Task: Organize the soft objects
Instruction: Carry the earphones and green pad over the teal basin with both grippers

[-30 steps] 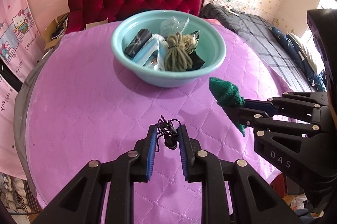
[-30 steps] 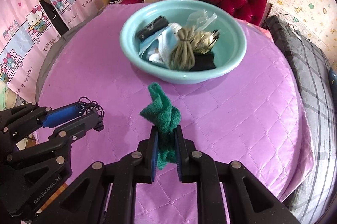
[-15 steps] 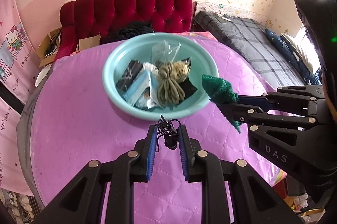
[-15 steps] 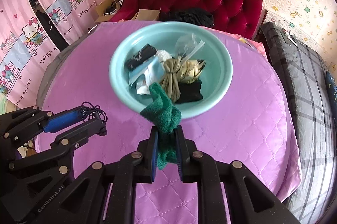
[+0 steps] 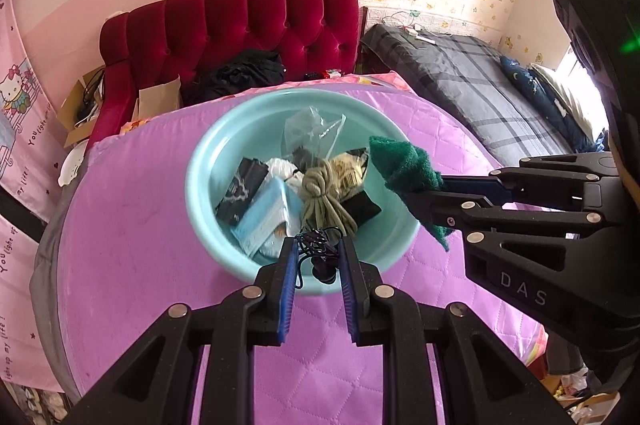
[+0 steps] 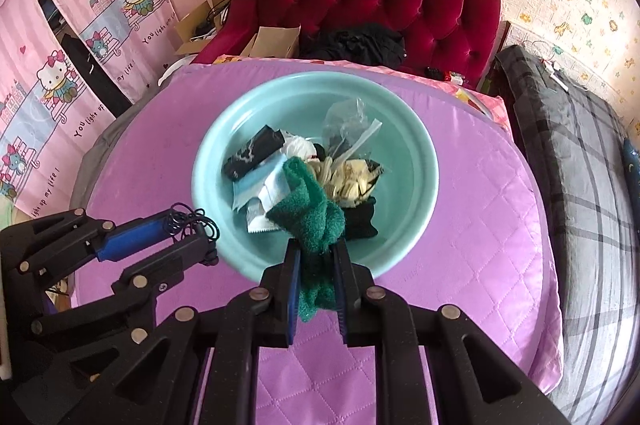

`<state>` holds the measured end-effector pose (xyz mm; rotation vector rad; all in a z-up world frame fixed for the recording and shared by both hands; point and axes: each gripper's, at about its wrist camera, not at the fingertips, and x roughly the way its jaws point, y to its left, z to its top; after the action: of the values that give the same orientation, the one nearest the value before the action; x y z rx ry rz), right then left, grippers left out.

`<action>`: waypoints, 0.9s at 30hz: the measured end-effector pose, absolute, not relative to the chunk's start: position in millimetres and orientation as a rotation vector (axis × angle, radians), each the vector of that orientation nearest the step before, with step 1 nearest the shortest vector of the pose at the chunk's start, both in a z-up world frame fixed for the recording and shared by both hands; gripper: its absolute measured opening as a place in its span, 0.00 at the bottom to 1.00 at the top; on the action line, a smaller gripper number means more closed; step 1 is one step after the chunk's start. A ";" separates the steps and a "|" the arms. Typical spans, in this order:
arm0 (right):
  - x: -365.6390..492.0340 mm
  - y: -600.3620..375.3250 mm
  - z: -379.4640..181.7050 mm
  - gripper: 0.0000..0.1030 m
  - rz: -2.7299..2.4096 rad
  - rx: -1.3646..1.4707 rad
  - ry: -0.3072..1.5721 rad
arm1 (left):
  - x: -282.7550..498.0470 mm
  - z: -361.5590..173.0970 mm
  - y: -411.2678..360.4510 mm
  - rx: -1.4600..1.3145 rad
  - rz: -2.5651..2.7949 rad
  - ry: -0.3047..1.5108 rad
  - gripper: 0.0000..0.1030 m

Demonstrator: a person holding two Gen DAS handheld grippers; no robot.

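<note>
Holding last bits over basin (image 6: pixel 416 149) (mostly filled): left gripper (image 5: pixel 318 261) clamps black cord (image 5: pixel 316 245), right gripper (image 6: pixel 316 261) clamps green cloth (image 6: pixel 308 209); drops left.

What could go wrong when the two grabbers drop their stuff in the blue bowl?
1. The black cord in the left gripper is a loose tangle; a loop might snag on a finger and not fall.
2. It hangs near the teal basin's front rim, so it might land on the purple tablecloth.
3. The green towel in the right gripper could drape over that rim and slide out.
</note>
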<state>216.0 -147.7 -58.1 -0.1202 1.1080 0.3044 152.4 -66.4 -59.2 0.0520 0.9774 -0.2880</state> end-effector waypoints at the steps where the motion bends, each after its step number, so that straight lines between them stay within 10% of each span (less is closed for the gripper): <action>1: 220.8 -147.8 -58.3 0.16 0.305 -0.116 1.110 | 156.3 -59.6 -66.3 0.052 -0.291 0.979 0.22; 27: 315.9 -135.1 -81.0 0.17 0.303 -0.058 1.171 | 242.9 -85.5 -57.4 0.071 -0.312 1.039 0.22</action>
<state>315.9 -135.1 -81.0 -0.0583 1.1706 0.3026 242.9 -57.4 -85.5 0.0709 1.0387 -0.3122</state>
